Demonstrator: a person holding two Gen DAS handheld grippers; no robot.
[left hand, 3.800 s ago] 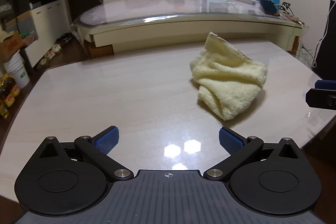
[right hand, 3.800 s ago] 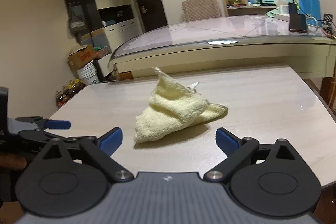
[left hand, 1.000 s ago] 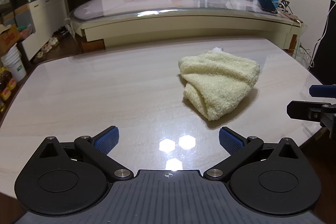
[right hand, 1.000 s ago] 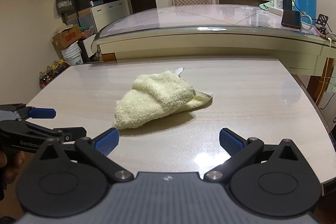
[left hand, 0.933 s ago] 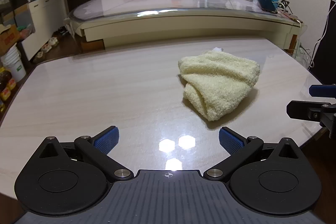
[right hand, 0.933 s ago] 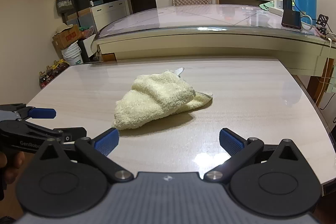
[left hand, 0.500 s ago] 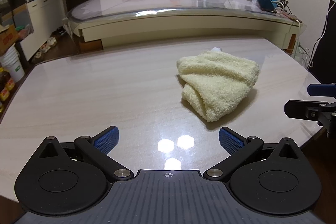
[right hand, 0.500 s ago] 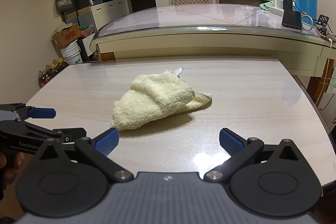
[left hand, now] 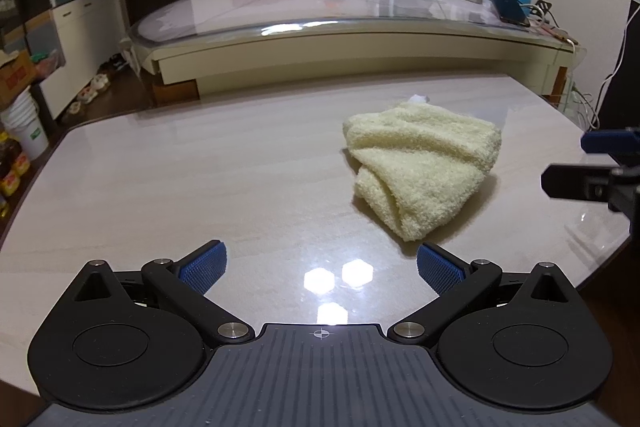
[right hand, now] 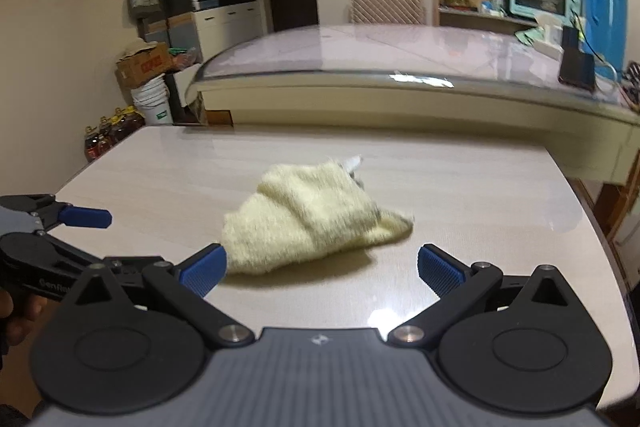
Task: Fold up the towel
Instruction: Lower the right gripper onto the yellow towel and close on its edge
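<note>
We're looking at the pale yellow terry towel (left hand: 420,167) lying crumpled on the glossy beige table (left hand: 180,167); no fold yet. We're holding the left gripper (left hand: 320,267) and right gripper (right hand: 322,267) with jaws apart, empty, short of it.

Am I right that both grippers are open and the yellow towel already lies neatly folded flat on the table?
Not quite. Both the left gripper and right gripper are open, but the towel is a crumpled heap on the table, not folded flat; the left wrist view shows it.

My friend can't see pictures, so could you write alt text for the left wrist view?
A crumpled cream towel lies on a pale glossy table, ahead and right of the open left gripper. The right gripper pokes in from the right edge.
</note>
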